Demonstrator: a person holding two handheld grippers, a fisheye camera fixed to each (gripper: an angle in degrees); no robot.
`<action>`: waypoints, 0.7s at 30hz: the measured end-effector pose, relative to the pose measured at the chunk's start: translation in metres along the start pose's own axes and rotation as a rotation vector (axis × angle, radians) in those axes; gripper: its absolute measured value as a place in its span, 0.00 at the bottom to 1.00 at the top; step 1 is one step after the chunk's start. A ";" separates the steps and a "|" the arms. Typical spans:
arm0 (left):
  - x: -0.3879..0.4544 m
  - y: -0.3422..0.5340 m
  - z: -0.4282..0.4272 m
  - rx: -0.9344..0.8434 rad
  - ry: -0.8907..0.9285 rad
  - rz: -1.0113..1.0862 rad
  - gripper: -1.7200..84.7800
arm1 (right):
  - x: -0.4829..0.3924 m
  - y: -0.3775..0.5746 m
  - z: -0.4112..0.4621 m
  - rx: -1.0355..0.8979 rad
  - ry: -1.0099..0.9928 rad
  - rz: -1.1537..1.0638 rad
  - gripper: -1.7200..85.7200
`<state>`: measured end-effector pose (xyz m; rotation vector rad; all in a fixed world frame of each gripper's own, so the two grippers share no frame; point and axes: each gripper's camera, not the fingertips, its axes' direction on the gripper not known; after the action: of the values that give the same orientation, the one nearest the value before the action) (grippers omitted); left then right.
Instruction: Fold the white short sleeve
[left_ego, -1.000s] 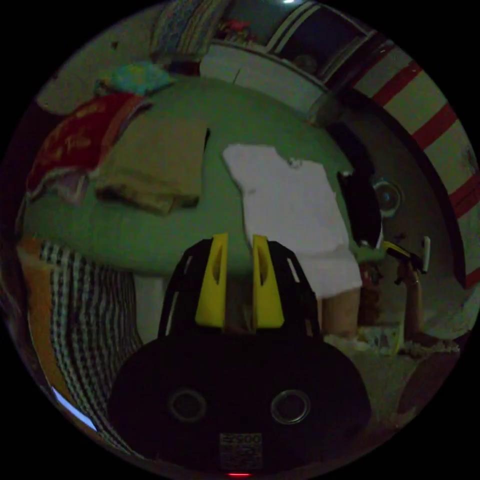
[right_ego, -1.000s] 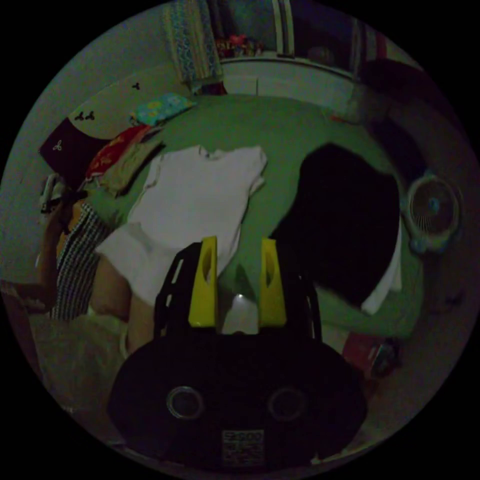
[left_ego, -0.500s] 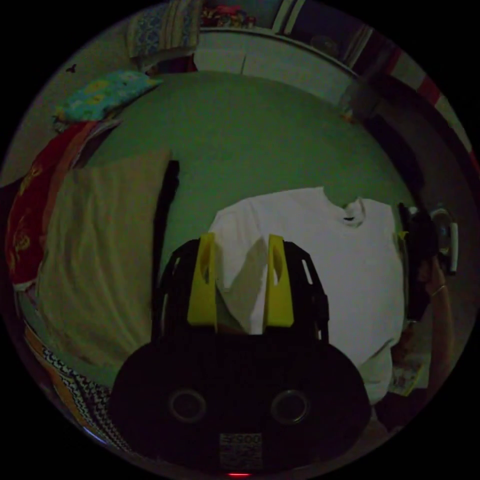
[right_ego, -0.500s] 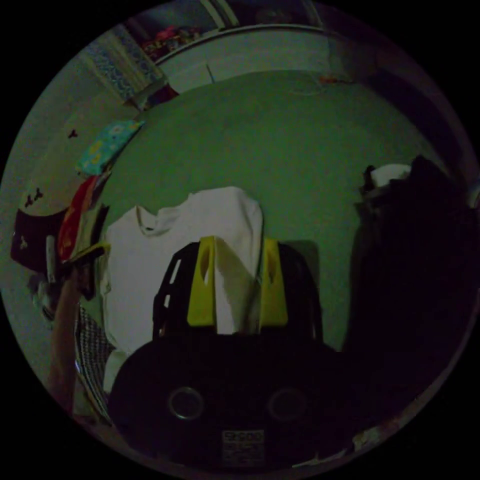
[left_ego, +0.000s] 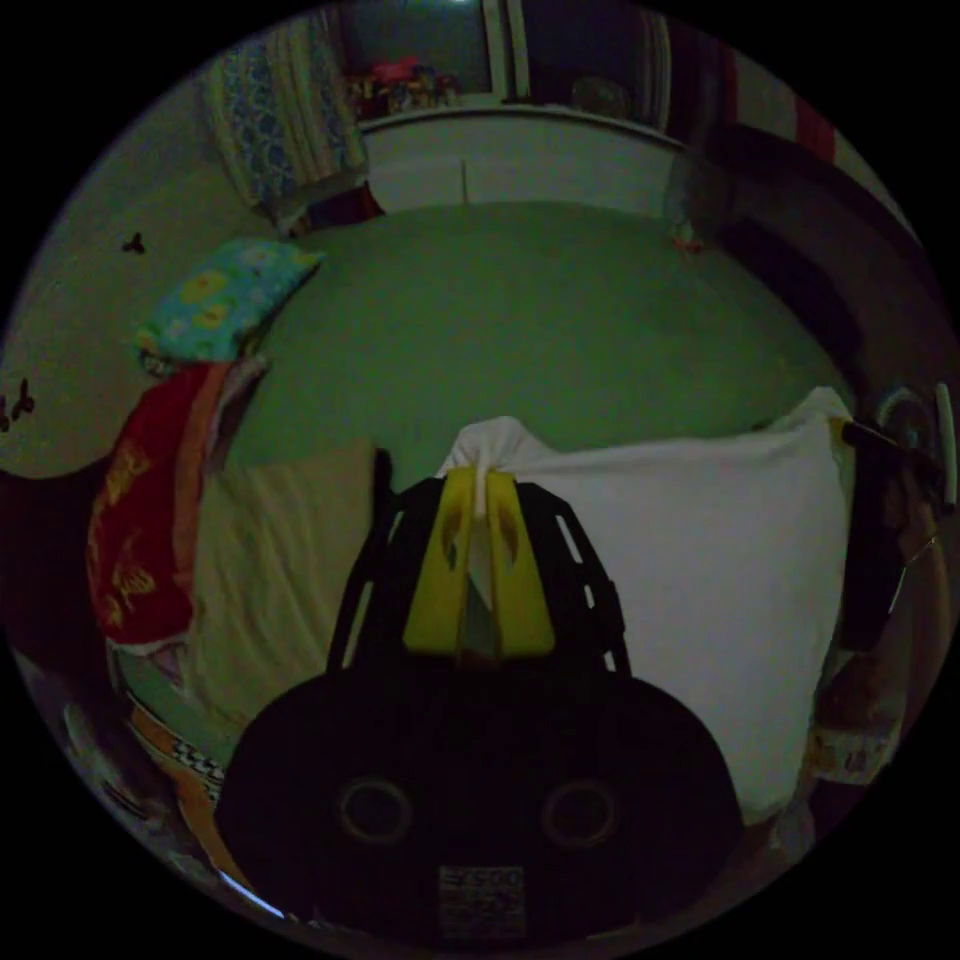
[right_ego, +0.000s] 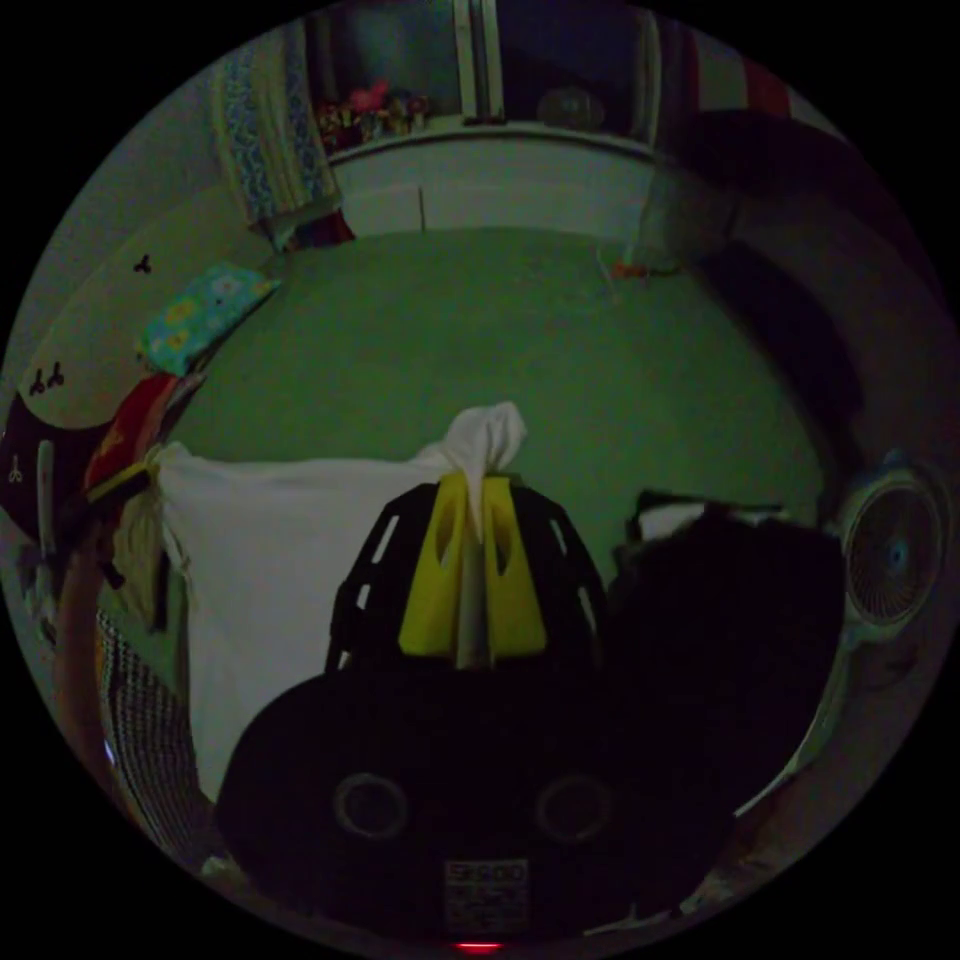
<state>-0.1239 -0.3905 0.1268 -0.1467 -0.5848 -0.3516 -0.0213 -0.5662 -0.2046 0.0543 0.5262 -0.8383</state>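
White short sleeve above green bed

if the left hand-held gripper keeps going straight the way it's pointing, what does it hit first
Likely the green bed sheet. The left hand-held gripper, shut on the white short sleeve shirt, points across bare sheet toward the white cabinet; depth is unclear.

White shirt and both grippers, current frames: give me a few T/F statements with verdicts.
1. The left gripper is shut on the white shirt. True.
2. The right gripper is open beside the shirt. False: both its jaws pinch a bunch of white cloth.
3. The shirt lies flat and spread on the green bed. False: it is stretched between the two grippers.
4. A floral pillow lies at the bed's edge. True.
5. A dark garment lies beside the right gripper. True.
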 end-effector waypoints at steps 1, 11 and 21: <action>-0.001 -0.009 0.000 0.017 -0.004 -0.005 0.07 | 0.000 -0.008 0.004 -0.005 0.006 0.016 0.03; -0.026 0.034 0.048 -0.125 0.059 -0.110 0.11 | 0.048 0.058 0.044 -0.096 0.034 0.117 0.10; -0.010 0.083 0.040 -0.016 0.167 0.042 0.18 | 0.048 0.064 0.085 -0.171 -0.120 0.226 0.13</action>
<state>-0.1216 -0.3008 0.1508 -0.1434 -0.4131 -0.3243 0.0867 -0.5777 -0.1624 -0.0910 0.4673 -0.5698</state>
